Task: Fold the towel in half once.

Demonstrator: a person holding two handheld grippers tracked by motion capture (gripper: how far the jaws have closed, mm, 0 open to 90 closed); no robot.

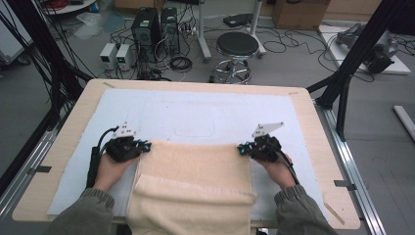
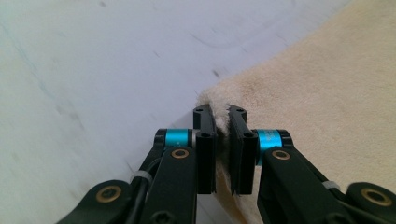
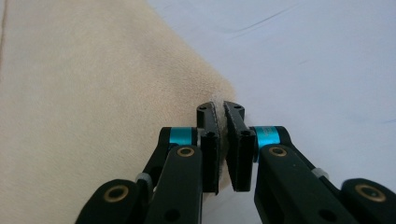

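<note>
Both tools are pinched tight on the far corners of the cream towel [image 1: 193,171]: the left tool [image 1: 145,147] on the left corner, the right tool [image 1: 241,149] on the right one. The towel lies flat on the white mat [image 1: 195,115] covering the bench [image 1: 313,127], its near part doubled over and hanging off the front edge. Each grip looks thin, just the corner tip between the jaws, so a quick pull could slide a corner out. If one hand leads, I'd expect the fold to go crooked, or the hanging weight to drag the cloth off.
</note>
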